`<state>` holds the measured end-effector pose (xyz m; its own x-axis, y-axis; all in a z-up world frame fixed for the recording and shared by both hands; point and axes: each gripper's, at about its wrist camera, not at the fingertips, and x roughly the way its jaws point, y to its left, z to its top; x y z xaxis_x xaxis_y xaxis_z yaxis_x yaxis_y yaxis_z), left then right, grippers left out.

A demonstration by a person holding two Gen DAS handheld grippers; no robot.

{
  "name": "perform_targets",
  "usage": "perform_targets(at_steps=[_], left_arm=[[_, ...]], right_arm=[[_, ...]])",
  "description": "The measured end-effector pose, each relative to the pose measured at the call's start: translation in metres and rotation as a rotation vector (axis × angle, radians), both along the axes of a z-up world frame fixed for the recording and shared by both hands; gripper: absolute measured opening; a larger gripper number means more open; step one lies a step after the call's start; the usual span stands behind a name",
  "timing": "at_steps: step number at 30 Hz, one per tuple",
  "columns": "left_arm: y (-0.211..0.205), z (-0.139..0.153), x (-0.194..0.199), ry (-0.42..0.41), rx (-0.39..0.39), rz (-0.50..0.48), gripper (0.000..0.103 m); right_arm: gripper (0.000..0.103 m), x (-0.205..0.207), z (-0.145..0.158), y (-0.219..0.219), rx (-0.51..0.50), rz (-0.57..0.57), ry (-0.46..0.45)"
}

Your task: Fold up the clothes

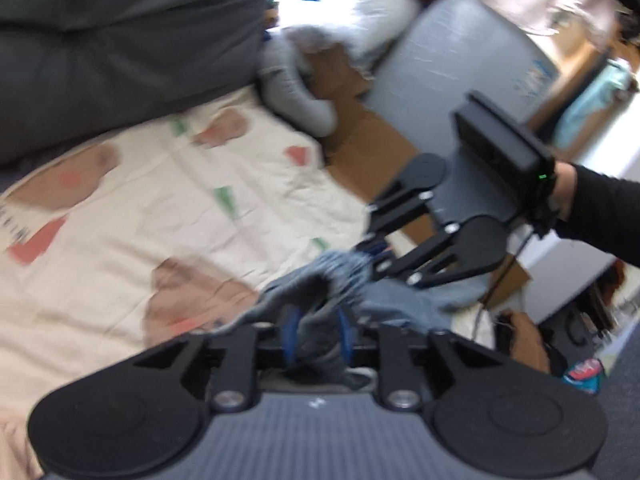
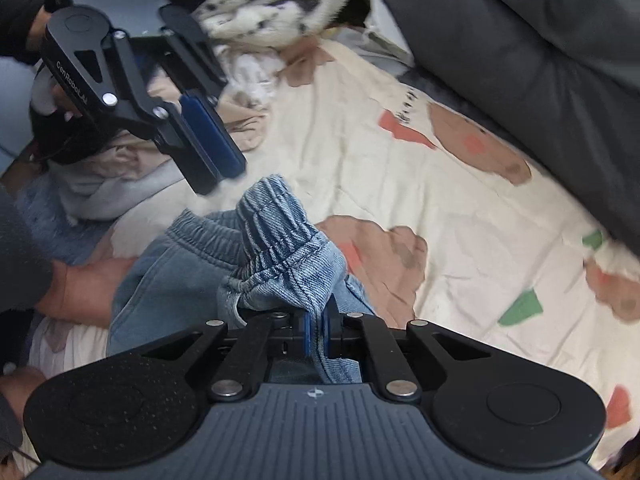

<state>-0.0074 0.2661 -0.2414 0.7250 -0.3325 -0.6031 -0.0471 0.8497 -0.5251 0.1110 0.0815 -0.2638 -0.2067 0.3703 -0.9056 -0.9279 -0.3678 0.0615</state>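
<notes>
Pale blue denim garment (image 2: 256,256) bunched up on a cream bedsheet (image 2: 360,152) printed with brown, red and green shapes — elastic waistband raised into a hump just ahead of the right gripper (image 2: 317,334). Right gripper clamped tight on a fold of that denim, blue pads pressed against the cloth. Left gripper (image 1: 314,334) part open in its own view, blue pads standing apart with denim loose between them, not pinched. Seen from the right wrist, left gripper up and to the left, above the garment, tips clear of the cloth. Bare hand (image 2: 86,292) flat on the sheet beside the denim's left edge. Heap of other clothes (image 2: 120,176) beyond — grey, beige, white. Dark grey cushion (image 2: 520,60) along the sheet's far side.
</notes>
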Motion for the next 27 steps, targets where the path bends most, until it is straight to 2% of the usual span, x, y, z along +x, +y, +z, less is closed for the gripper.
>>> perform_targets(at_steps=[5, 12, 15, 19, 24, 27], left_arm=[[0.014, -0.028, -0.008, 0.157, 0.032, 0.104, 0.040], [0.019, -0.060, -0.024, 0.313, 0.035, 0.170, 0.044], [0.013, -0.071, -0.035, 0.369, 0.019, 0.169, 0.046], [0.003, -0.084, -0.050, 0.419, -0.040, 0.172, 0.046], [-0.009, -0.104, -0.064, 0.493, -0.087, 0.283, 0.046], [-0.012, -0.108, -0.072, 0.498, -0.125, 0.328, 0.046]], right_arm=[[0.002, 0.026, -0.012, 0.000, 0.070, -0.092, 0.048], [0.002, 0.044, -0.027, 0.000, 0.135, -0.212, 0.036], [0.002, 0.041, -0.031, 0.004, 0.147, -0.238, -0.002], [0.002, 0.044, -0.037, 0.008, 0.154, -0.303, -0.058], [0.001, 0.059, -0.047, 0.015, 0.152, -0.422, -0.128], [0.001, 0.068, -0.053, 0.019, 0.132, -0.481, -0.169]])
